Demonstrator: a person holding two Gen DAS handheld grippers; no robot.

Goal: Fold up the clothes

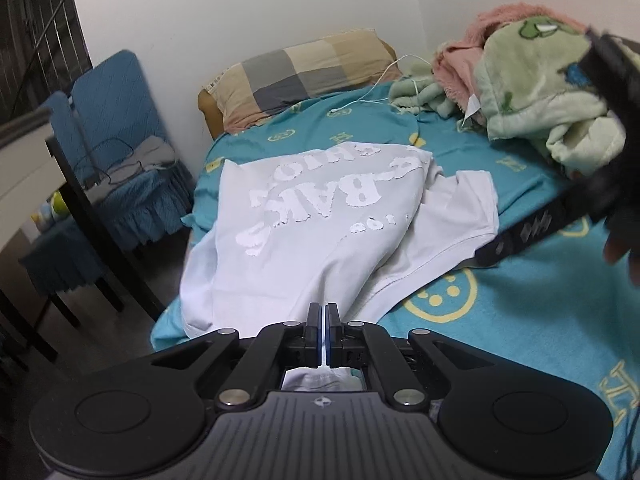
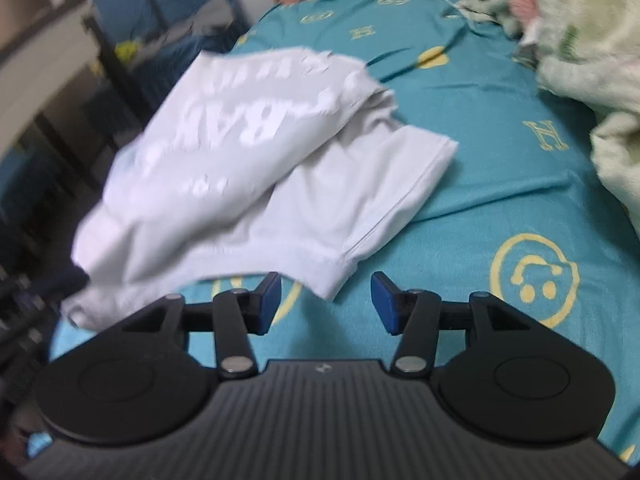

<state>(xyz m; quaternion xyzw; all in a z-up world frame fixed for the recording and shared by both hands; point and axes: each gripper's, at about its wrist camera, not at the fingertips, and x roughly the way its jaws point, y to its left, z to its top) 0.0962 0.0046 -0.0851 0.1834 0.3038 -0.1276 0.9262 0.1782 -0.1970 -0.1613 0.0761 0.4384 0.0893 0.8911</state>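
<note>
Bedroom, teal bedsheet (image 1: 520, 320) with yellow smiley prints fills frame; checked pillow (image 1: 304, 72) upper centre, green blanket (image 1: 540, 92) upper right, blue chairs (image 1: 116, 128) at left. White T-shirt (image 1: 304, 216) lies mid-frame, half folded, sleeve out to right. Your left gripper (image 1: 323, 312) at bottom centre, jaws pinched tight on shirt's near hem. Your right gripper (image 2: 325, 300), jaws parted, nothing clamped, shirt corner just ahead between pads.
</note>
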